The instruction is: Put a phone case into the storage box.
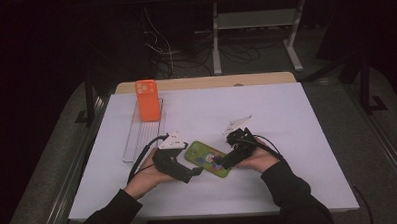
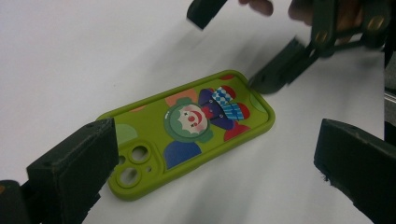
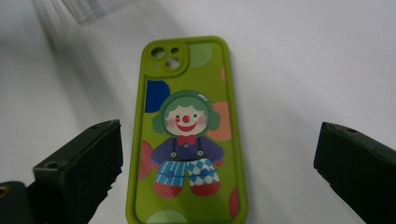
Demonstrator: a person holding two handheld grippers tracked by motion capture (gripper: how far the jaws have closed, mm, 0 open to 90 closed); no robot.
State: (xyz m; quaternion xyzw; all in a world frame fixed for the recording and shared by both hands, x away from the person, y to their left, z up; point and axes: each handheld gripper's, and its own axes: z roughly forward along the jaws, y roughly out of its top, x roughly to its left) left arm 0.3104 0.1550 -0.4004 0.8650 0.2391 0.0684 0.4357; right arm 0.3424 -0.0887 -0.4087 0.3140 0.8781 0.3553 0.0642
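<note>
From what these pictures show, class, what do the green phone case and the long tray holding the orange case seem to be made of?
Green phone case: likely soft silicone or rubbery plastic; matte, with rounded thick edges and a printed clown. Tray: probably clear hard plastic; see-through, ribbed, with pale glints along it, though the high view is too small to be sure.

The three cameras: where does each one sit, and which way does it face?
High view: above the person's side, facing forward and down on the white table; forearms, left gripper, right gripper.
Left gripper view: between its open jaws, toward the green phone case; right gripper beyond.
Right gripper view: along the case, open jaws.
All share the case.
</note>
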